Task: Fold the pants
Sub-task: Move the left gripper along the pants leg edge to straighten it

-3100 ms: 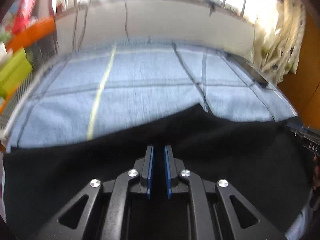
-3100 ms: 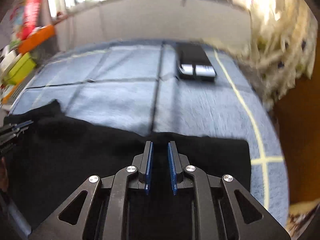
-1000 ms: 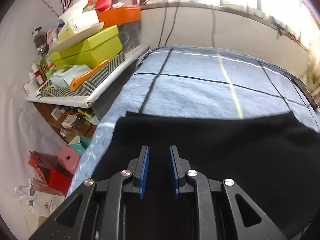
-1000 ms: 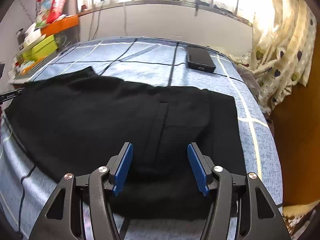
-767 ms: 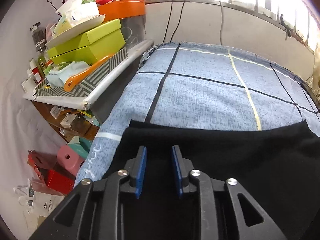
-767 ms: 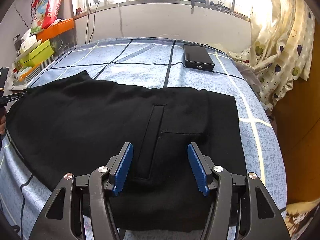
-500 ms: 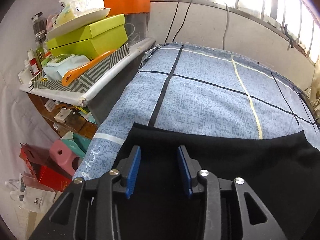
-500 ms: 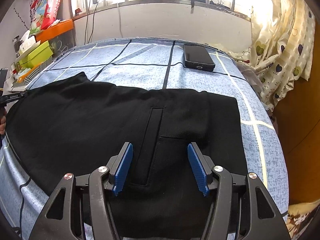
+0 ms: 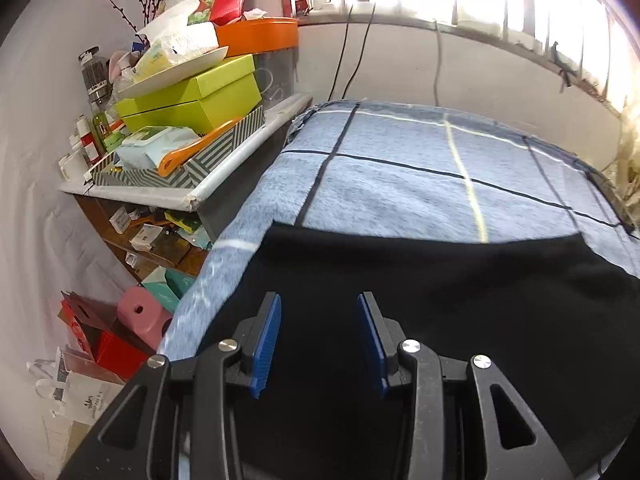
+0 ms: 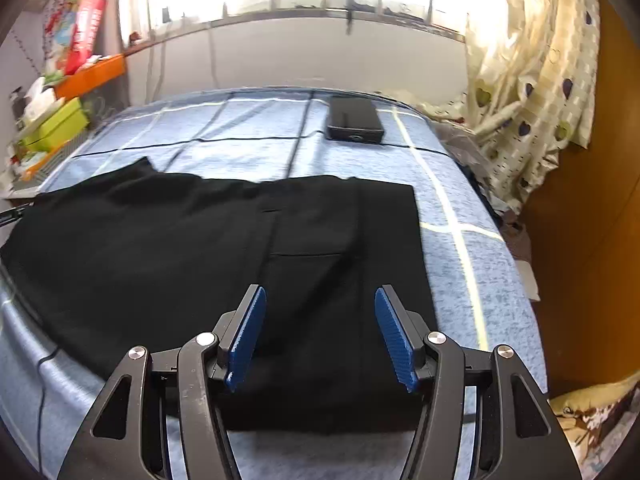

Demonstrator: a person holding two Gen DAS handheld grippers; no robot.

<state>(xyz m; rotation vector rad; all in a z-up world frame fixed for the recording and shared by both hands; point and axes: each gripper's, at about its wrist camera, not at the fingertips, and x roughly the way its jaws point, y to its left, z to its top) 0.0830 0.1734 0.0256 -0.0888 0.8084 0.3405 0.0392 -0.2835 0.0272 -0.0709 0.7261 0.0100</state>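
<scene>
Black pants (image 10: pixel 192 248) lie flat across the blue checked bed (image 10: pixel 248 144), folded lengthwise, with a back pocket seam showing. In the left wrist view the pants (image 9: pixel 460 300) reach the bed's left edge. My left gripper (image 9: pixel 319 340) is open and empty, just above the pants' left end. My right gripper (image 10: pixel 320 336) is open wide and empty, above the pants' right end near the front edge. The tip of the left gripper (image 10: pixel 12 214) shows at the far left of the right wrist view.
A black phone (image 10: pixel 354 118) lies on the bed at the back. A cluttered shelf (image 9: pixel 192 184) with green boxes (image 9: pixel 192 96) stands left of the bed (image 9: pixel 400 184). Curtains (image 10: pixel 528 80) hang at the right. Boxes and bags (image 9: pixel 104 340) sit on the floor at the left.
My left gripper has opened and let go of the pants' left end, which now lies flat. My right gripper was open one second ago and has pulled back a little.
</scene>
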